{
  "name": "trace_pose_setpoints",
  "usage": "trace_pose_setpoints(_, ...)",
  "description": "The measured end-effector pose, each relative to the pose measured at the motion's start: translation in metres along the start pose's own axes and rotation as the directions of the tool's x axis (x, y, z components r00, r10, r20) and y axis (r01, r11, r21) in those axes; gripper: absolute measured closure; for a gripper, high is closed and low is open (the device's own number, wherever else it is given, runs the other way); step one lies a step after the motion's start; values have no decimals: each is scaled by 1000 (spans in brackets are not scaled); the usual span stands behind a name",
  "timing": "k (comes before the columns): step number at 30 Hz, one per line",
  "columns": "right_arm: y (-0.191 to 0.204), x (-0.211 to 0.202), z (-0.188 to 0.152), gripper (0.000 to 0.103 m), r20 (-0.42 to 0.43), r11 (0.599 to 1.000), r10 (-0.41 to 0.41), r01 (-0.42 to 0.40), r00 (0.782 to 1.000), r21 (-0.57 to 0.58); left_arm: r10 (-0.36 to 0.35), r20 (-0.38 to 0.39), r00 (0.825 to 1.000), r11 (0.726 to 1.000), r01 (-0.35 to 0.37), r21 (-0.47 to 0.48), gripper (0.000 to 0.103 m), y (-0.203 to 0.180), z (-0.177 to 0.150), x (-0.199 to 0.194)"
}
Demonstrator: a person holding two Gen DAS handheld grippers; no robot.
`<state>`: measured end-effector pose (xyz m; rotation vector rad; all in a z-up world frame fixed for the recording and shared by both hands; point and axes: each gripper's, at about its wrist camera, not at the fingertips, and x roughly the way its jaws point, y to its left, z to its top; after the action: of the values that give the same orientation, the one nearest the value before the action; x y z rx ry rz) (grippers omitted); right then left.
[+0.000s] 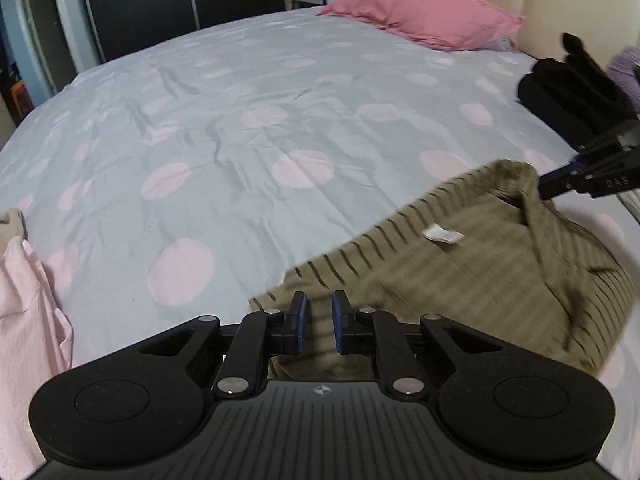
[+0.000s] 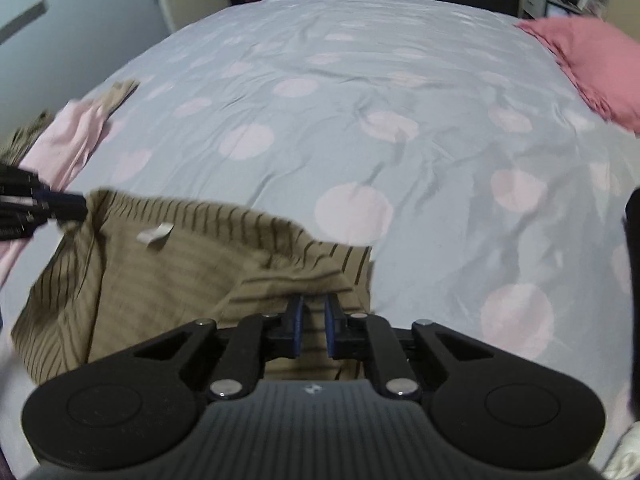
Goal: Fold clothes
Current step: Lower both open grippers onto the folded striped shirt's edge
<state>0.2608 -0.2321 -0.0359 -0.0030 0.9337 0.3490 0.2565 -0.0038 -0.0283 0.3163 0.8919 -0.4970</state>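
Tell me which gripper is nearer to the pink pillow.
The right. The right gripper grips the striped garment at the end toward the pink pillow. The left gripper grips the other end, farther away.

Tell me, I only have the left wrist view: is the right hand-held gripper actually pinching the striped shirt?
Observer: Yes. In the right wrist view, a fold of the striped shirt sits between the pads of the right hand-held gripper.
Operator: And my left one, seen from there?
Observer: The left hand-held gripper has its tip on the shirt's opposite corner, at that view's left edge.
Operator: Anything else over there?
Observer: A tan garment lies just beyond the pink garment, near the bed's edge.
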Motion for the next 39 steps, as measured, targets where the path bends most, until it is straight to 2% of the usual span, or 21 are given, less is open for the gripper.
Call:
trace_pose_setpoints(7,-13,36,4,90,-38,998,-3,6,999,68,2,-61,998,1000,-1,12,92,2,-7,34)
trace_pose_setpoints(15,-14,48,7,89,-75,998,6,-1,997,61,-11,-33,999,1000,11,-6,89,7,-10,28)
trace_pose_setpoints(17,-18,43,8,82,-60,996,18,-13,998,91,-11,-11,1000,1000,11,-24,80,8,-8,19)
trace_pose_setpoints(19,-21,35,8,60,-42,993,32,-27,999,116,-3,19,1000,998,4,-56,60,11,-7,7)
trace_pose_setpoints(22,-24,21,8,57,-12,991,28,-26,1000,134,25,66,997,993,-17,-119,54,16,-6,-13)
trace_pose_setpoints(24,-26,12,8,49,2,986,32,-32,999,166,27,73,997,982,-13,-187,52,21,-8,-21)
trace_pose_setpoints(27,-29,2,3,48,8,974,49,-50,999,219,7,61,998,955,11,-296,51,30,-14,-29)
trace_pose_setpoints(31,-29,-3,-11,48,-28,963,78,-68,997,260,-56,2,998,927,53,-373,51,34,-32,-28)
trace_pose_setpoints(36,-31,-1,-30,46,-77,952,122,-94,990,292,-157,-59,986,887,115,-446,48,41,-55,-21)
trace_pose_setpoints(39,-35,7,-38,39,-109,918,190,-137,976,372,-207,-95,974,854,132,-503,46,47,-65,-11)
